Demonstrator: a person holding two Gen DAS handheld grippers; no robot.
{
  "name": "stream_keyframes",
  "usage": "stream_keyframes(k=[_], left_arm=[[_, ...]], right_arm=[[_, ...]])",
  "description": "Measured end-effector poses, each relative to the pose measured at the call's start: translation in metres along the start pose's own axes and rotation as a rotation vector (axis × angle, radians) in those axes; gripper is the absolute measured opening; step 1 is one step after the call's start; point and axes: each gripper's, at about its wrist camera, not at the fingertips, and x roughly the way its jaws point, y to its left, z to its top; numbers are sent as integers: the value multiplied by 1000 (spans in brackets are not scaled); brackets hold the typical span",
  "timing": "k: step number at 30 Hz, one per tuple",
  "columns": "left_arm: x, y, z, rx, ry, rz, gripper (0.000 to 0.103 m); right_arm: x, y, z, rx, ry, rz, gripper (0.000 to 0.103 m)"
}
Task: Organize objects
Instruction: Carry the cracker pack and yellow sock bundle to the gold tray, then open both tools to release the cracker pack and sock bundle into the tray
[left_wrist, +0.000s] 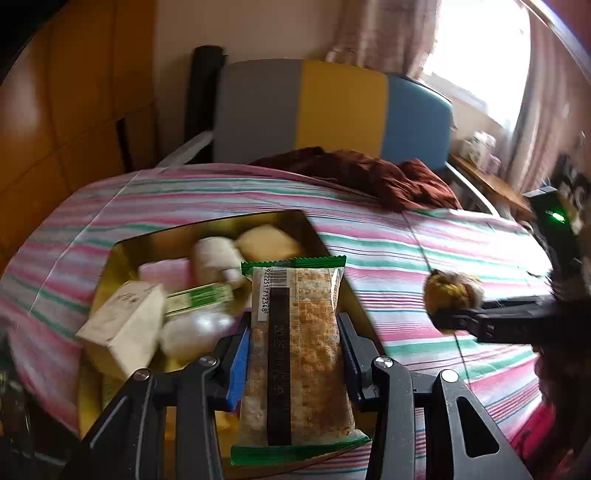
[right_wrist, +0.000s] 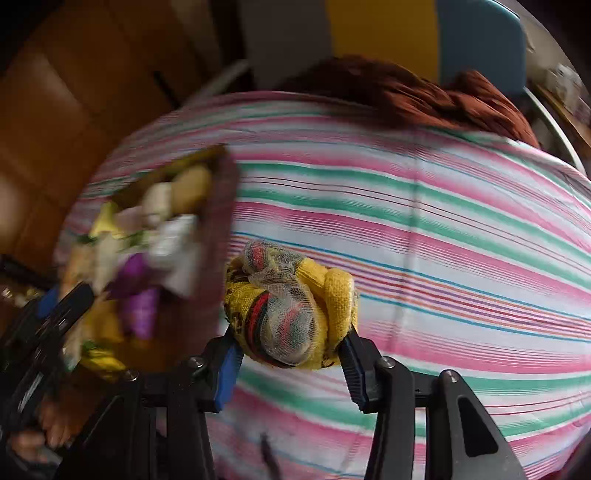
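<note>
One striped bedsheet (right_wrist: 424, 206), bright window (left_wrist: 480, 55).

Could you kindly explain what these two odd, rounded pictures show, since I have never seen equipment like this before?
No robot here: a person holds a hand-operated two-finger gripper in each hand, each with a wide-angle camera looking along its fingers. The left camera shows the left gripper clamping a long wrapped snack packet above a gold-lined box of small packages. The right camera shows the right gripper clamping a yellow cloth bundle. Below both lies a striped bedsheet, with a brown cloth at its far edge.
</note>
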Motion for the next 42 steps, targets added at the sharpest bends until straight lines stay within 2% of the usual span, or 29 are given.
stream_keyframes(k=[7,10,13,18,19,21,23,29,34,42], left_arm=[[-15,63,6,-143,-21,31,43],[-13,81,9,-190,-15,30,43],[-9,89,14,-218,-1,15,43],[11,79,26,-200,19,-24,44],[16,77,28,-196,17,-22,46],[28,73,32,-187,44,-22,60],[33,72,33,-194,50,-31,60],[20,66,25,-131,8,45,60],[1,69,15,-115,-31,113,60],[-30,70,3,-109,-96,200,79]], right_arm=[[-2,77,-6,-174,-39,119,48],[3,100,-11,-241,-21,135,51],[17,118,-16,-297,1,101,53],[34,120,-21,-303,42,85,59],[36,119,-22,-304,47,83,61],[39,118,-24,-304,54,86,62],[39,116,-24,-296,52,93,62],[33,113,-22,-273,-1,97,62],[27,119,-24,-292,-71,18,62],[13,124,-26,-285,-170,-64,63]])
